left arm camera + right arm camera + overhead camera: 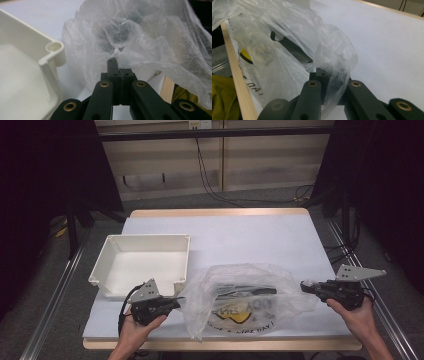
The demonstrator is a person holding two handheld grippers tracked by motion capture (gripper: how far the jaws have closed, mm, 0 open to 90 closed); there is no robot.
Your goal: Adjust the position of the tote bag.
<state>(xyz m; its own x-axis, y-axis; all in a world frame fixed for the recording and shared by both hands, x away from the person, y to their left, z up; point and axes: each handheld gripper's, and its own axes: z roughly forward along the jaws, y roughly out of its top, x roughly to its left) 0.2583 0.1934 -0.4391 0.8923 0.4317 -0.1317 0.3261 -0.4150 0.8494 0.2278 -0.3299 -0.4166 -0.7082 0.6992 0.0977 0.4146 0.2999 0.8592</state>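
Plastic bag [245, 302], clear and crumpled with yellow and dark print, lies on the near half of the white-covered table [260, 237], stretched between the two grippers, with a dark flat object [250, 291] showing inside it. At its left stands an empty white tray [142, 262], and just in front of the tray the left gripper [176, 299] has its jaws pressed together on the bag's left edge. At the far side the right gripper [305, 286] is clamped on the bag's right edge, film bunched between its jaws.
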